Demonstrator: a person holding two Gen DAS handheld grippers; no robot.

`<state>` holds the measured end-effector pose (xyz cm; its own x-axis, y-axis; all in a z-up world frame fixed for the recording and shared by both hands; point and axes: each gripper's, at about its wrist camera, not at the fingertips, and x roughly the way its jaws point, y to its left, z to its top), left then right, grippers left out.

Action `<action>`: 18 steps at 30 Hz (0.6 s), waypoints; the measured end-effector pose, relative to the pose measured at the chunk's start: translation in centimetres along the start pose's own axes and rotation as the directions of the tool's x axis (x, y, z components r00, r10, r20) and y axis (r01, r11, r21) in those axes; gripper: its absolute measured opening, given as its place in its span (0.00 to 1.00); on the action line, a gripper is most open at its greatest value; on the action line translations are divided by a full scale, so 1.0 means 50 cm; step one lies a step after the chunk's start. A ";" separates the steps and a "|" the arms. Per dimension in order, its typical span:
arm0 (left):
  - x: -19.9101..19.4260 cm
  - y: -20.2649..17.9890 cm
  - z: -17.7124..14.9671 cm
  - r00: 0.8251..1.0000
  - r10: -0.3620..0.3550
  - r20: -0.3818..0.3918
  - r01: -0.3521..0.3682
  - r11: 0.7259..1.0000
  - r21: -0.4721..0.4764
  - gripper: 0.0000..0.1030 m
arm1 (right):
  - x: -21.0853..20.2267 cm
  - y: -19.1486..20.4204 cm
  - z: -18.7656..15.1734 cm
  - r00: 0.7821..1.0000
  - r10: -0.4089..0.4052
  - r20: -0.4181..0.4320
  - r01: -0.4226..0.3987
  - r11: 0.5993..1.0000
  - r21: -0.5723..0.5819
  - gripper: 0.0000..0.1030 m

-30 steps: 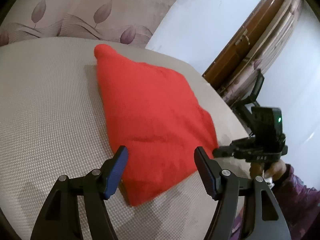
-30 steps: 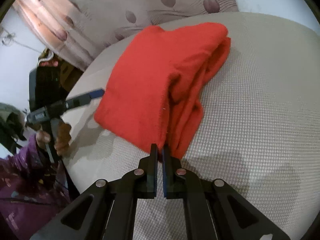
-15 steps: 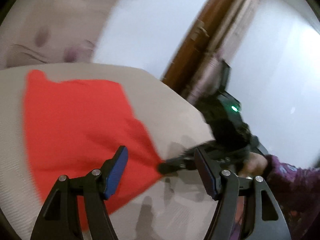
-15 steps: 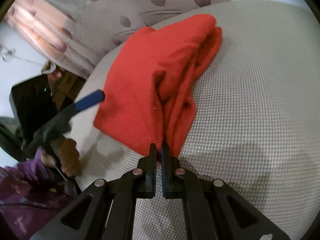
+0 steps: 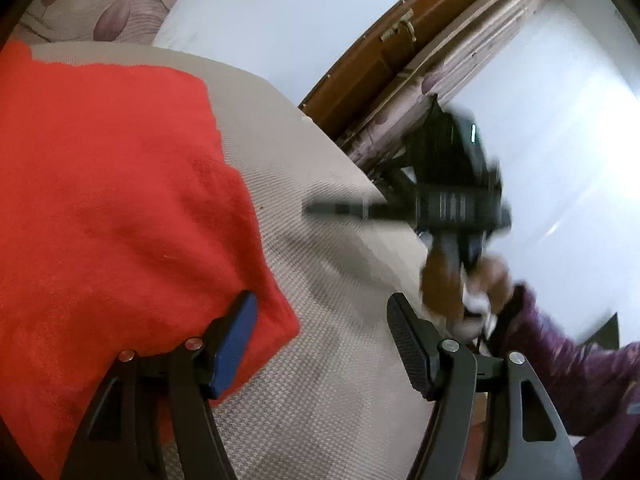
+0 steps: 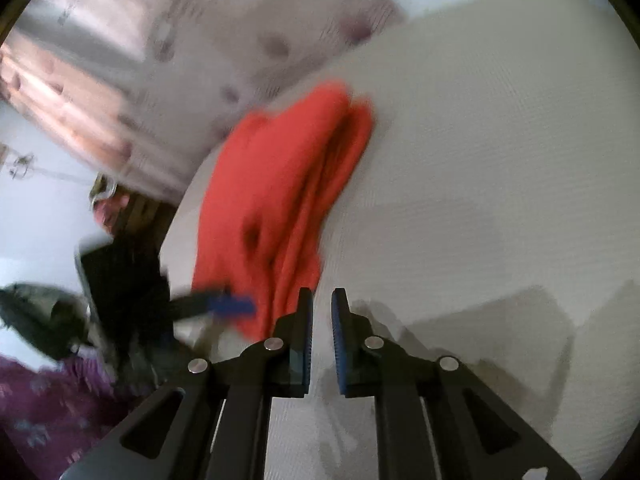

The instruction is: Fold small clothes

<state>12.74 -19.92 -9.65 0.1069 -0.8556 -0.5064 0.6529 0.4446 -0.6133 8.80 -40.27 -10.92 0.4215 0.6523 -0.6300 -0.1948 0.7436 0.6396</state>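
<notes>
A red cloth lies folded on the beige woven surface, filling the left of the left wrist view. My left gripper stands open at the cloth's near corner, its blue-padded finger over the red edge. The right gripper shows there as a blur above the bare surface, apart from the cloth. In the right wrist view the red cloth lies ahead and left. My right gripper has its jaws opening, a narrow gap with nothing between them. The left gripper's blue finger sits at the cloth's near edge.
A wooden door and leaf-patterned curtains stand behind the surface. A hand and purple sleeve hold the right gripper. The beige surface spreads to the right of the cloth.
The right gripper let go of the cloth's near edge, parted its jaws and drew back. The left gripper swung right, so the cloth now sits at the left of its view.
</notes>
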 end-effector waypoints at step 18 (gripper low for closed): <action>0.007 -0.018 -0.018 0.999 0.034 0.010 -0.034 0.999 0.005 0.66 | 0.225 0.154 0.284 0.994 -0.095 0.051 0.106 0.953 -0.284 0.05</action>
<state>11.52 -20.38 -9.80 0.1370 -0.8426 -0.5208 0.6524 0.4724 -0.5926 24.61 -29.29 -6.82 0.4828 0.5702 -0.6647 -0.3925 0.8194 0.4178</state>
